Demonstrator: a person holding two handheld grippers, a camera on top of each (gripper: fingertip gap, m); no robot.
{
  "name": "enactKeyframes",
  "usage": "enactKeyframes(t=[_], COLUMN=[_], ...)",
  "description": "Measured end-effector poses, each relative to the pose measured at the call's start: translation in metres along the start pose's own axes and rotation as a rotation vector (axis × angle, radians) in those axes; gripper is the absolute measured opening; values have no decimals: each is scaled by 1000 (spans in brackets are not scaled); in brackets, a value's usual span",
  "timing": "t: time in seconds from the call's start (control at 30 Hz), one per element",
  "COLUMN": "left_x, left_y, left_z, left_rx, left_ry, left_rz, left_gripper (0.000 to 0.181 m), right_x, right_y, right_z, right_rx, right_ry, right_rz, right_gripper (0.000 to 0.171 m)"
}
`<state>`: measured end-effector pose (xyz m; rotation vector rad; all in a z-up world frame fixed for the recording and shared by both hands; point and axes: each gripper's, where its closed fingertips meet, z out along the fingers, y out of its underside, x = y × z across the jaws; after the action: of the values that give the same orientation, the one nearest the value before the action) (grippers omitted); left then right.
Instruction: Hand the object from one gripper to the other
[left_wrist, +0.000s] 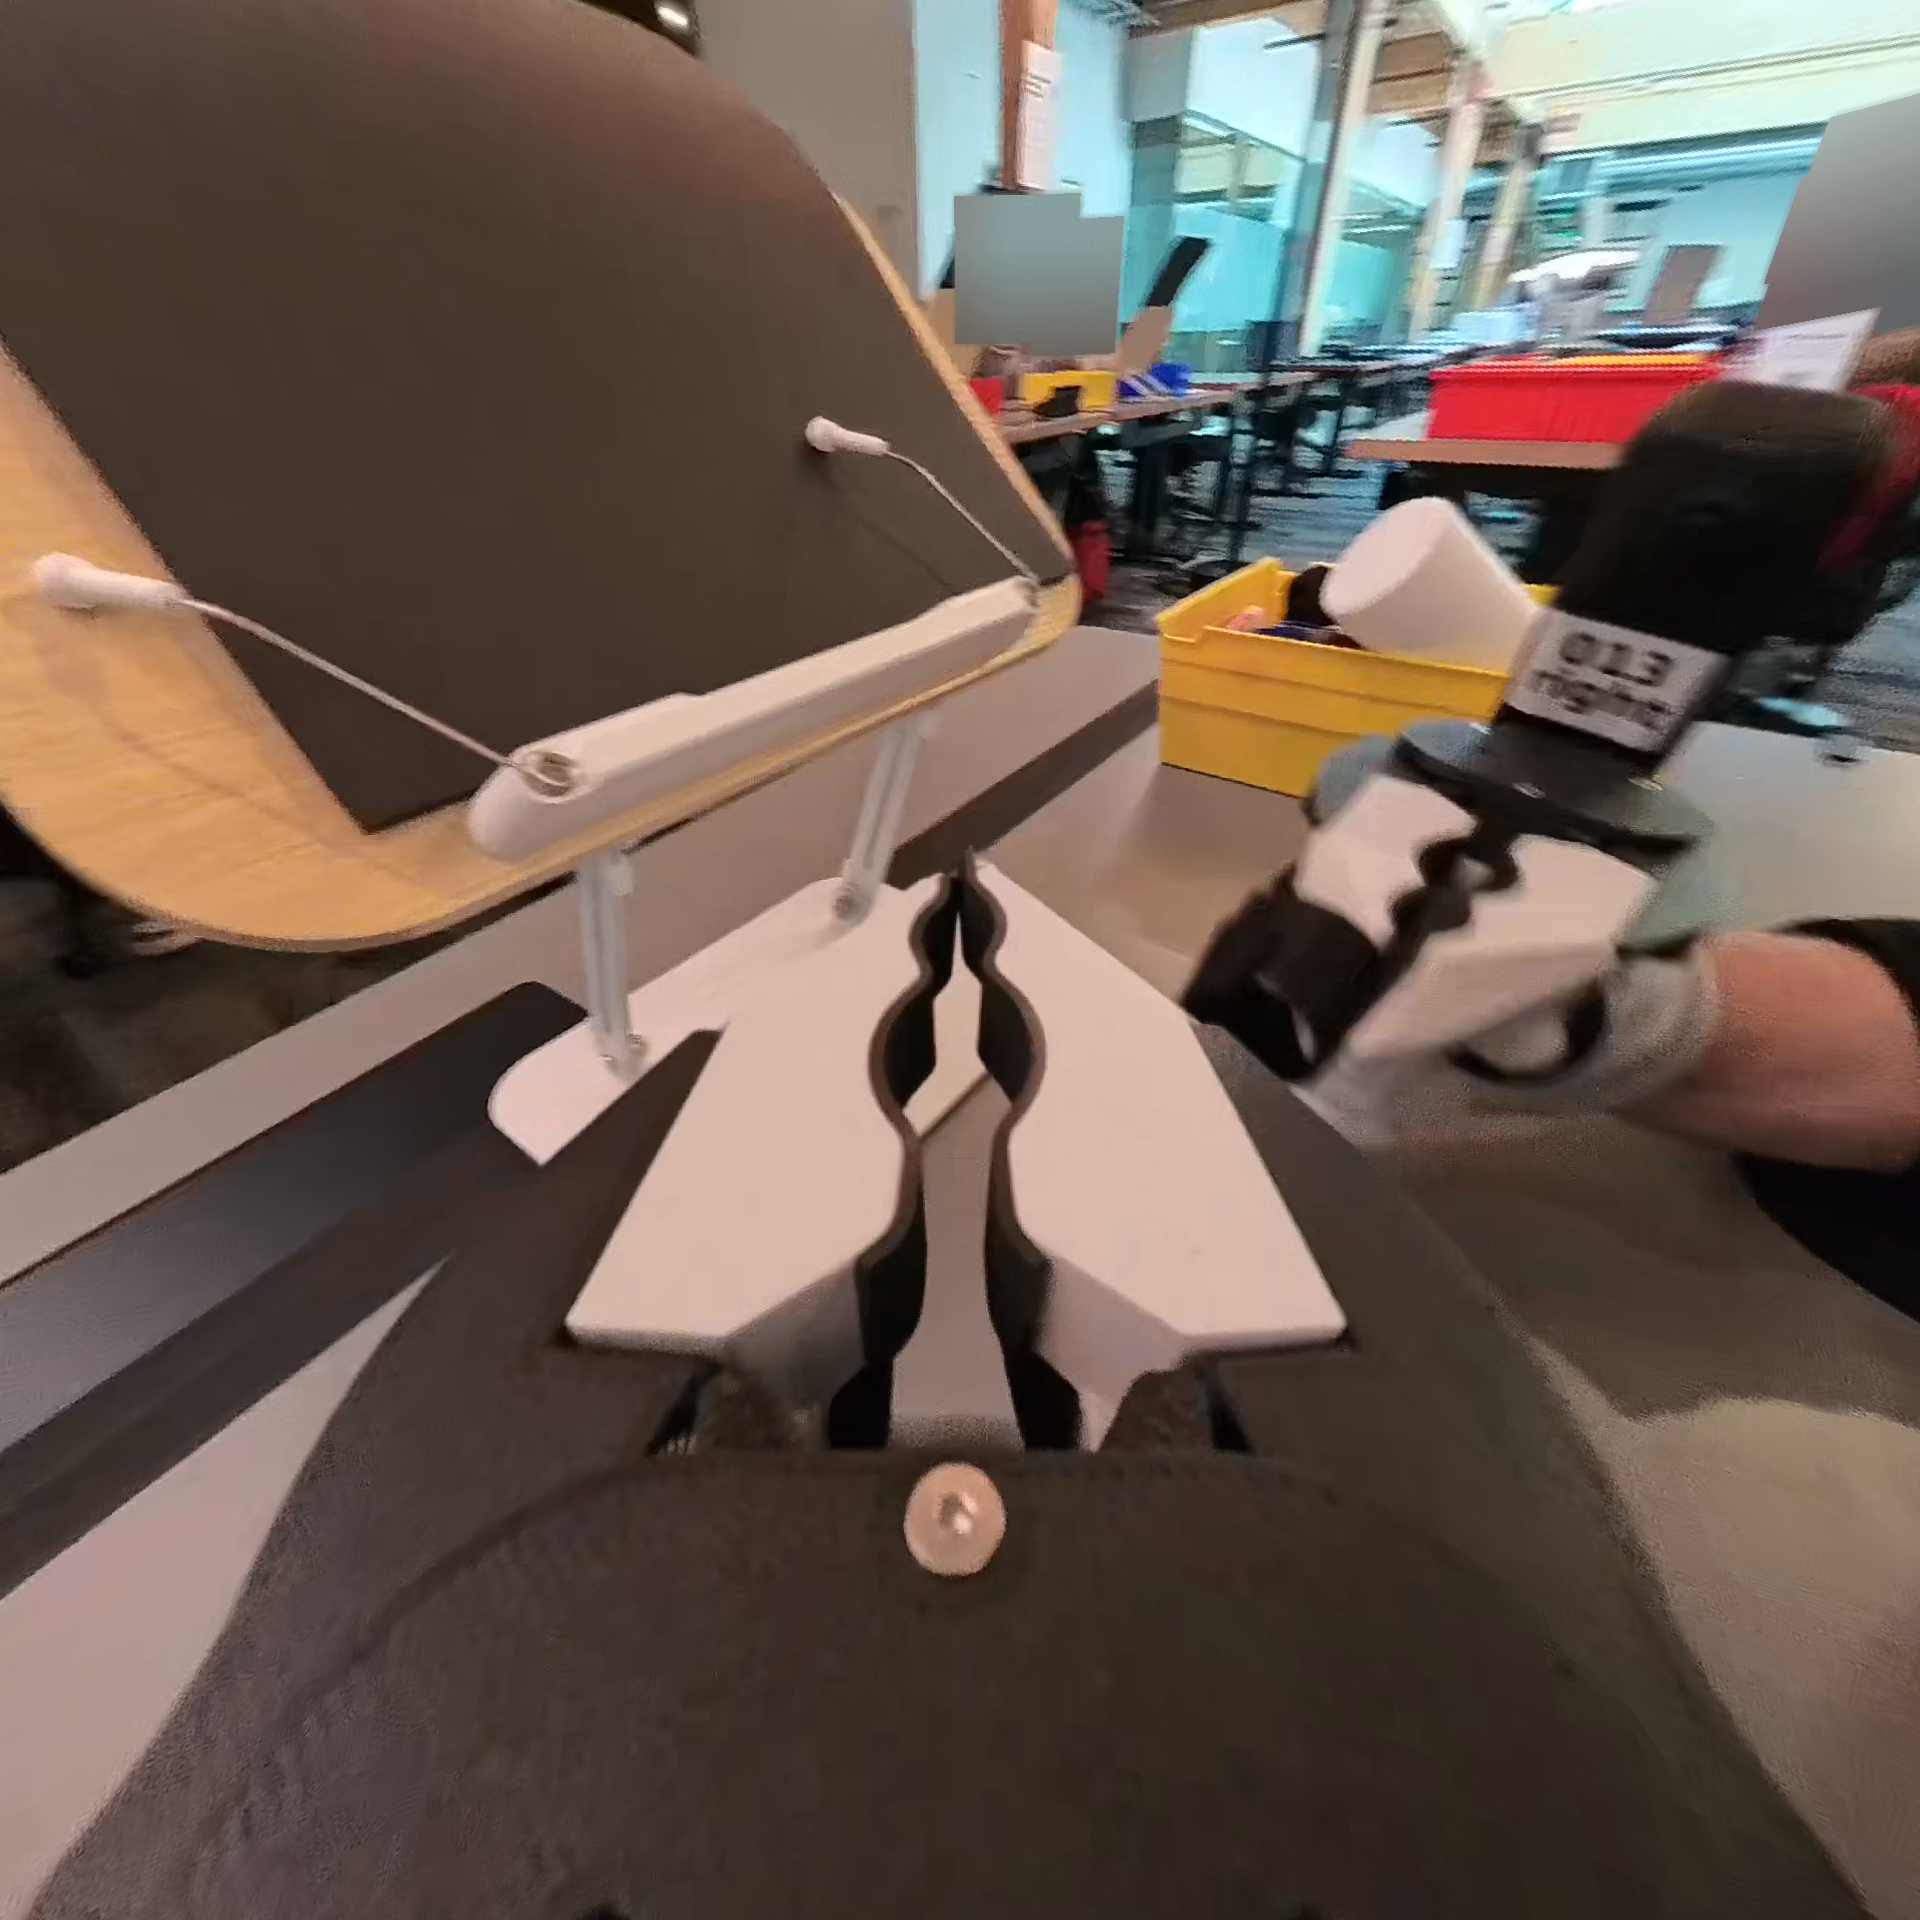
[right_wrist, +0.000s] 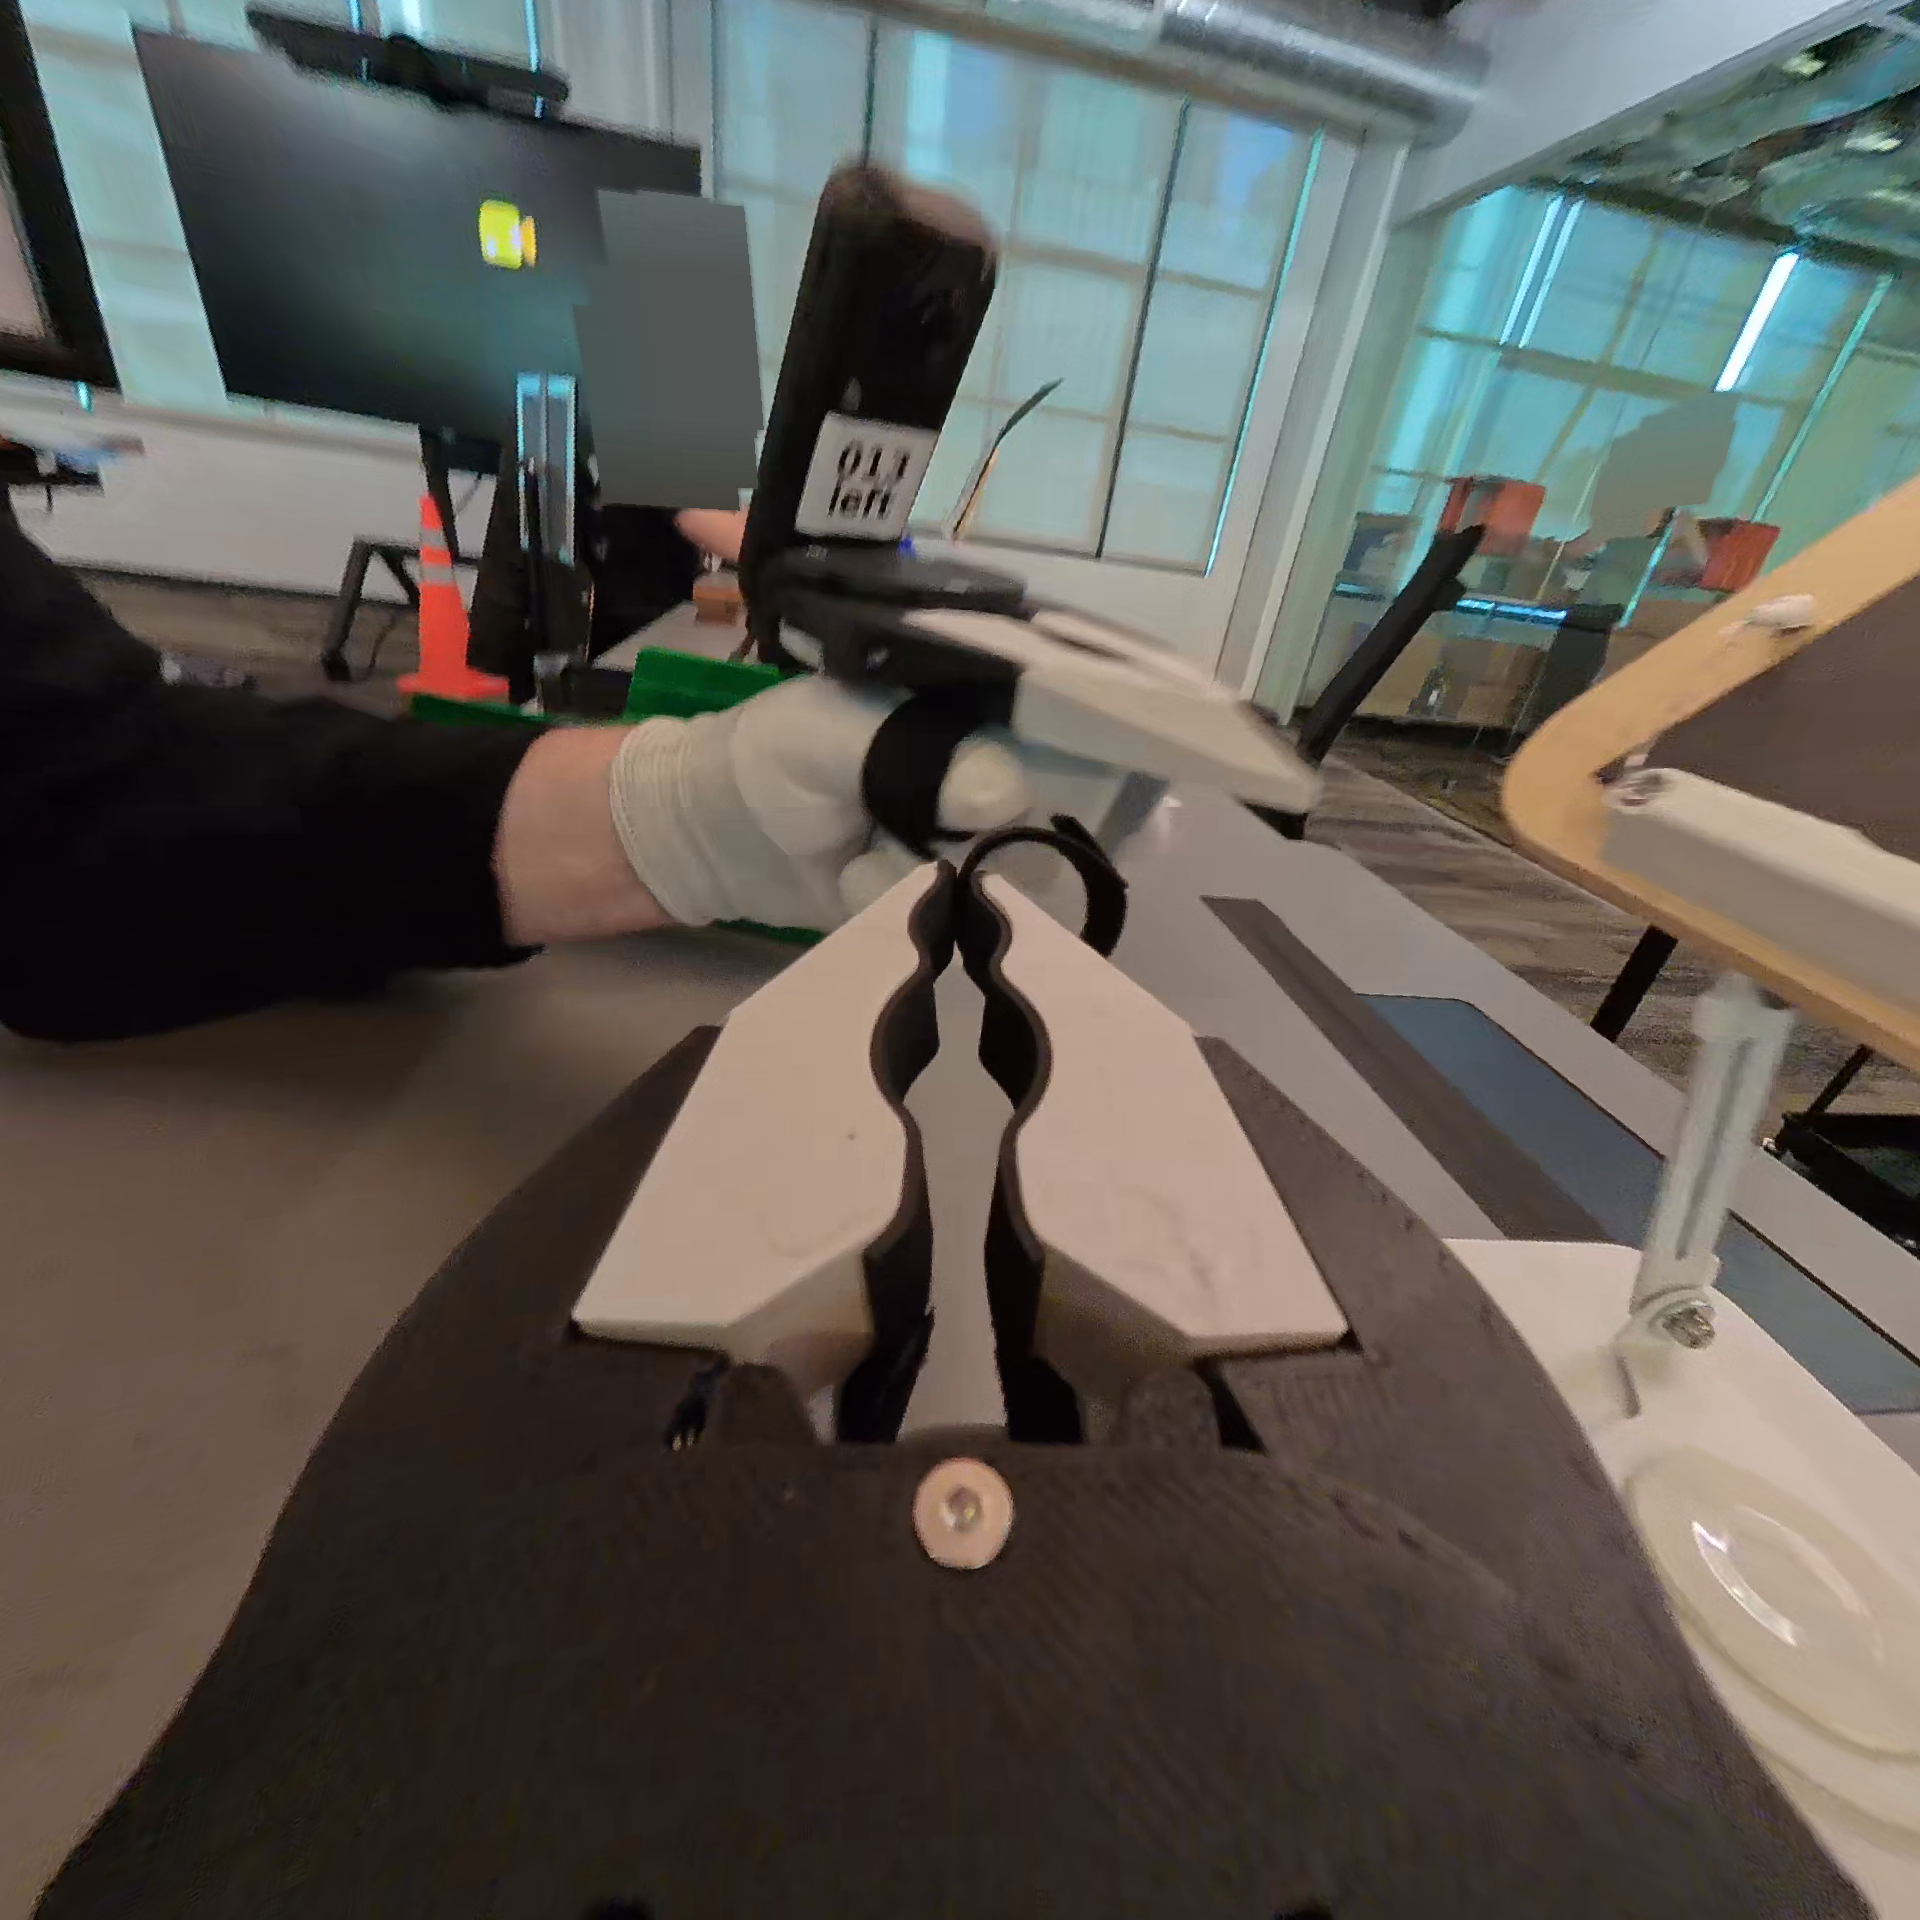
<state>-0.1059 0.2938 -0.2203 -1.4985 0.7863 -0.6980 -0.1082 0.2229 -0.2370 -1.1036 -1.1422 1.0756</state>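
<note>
While the right tool (right_wrist: 961, 894) pinches a thin black ring-shaped band (right_wrist: 1096, 883) at its very fingertips, with the jaws otherwise pressed together, the grip looks slight. The ring hangs just past the tips, above the grey worktop (right_wrist: 260, 1195), and could swivel or slide out if nudged.

The left tool (left_wrist: 961, 894) has its jaws closed tip to tip and holds nothing, so it would need to spread before it can take the ring. Arriving closed, it would probably knock the band loose.

If the right tool lets go before the left has a firm bite, the ring would likely drop to the worktop. The dark, wood-rimmed panel on a white stand (left_wrist: 468, 416) sits near both tools, and a wide swing could clip it.
</note>
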Motion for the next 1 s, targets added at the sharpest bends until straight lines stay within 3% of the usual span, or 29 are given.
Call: enactKeyframes(t=[0.13,0.23,0.33,0.47,0.67,1.0], left_x=[16,35,39,44,47,23], left_y=[-1,-3,5,9,13,33], left_z=[-7,-10,-4,-2,-4,8], left_rx=[-12,-23,-54,-56,-77,-171], left_ry=[129,219,212,246,286,114], left_rz=[30,61,93,75,45,84], left_gripper=[0,11,16,4,0,0], right_x=[19,20,13,9,7,-3], right_y=[-3,-3,0,1,1,-3], right_z=[-13,-14,-10,-9,-8,-5], right_rx=[58,65,47,46,41,37], right_ry=[35,24,-7,-26,-35,-47], right_rz=[111,130,131,138,121,51], right_gripper=[0,0,0,0,0,0])
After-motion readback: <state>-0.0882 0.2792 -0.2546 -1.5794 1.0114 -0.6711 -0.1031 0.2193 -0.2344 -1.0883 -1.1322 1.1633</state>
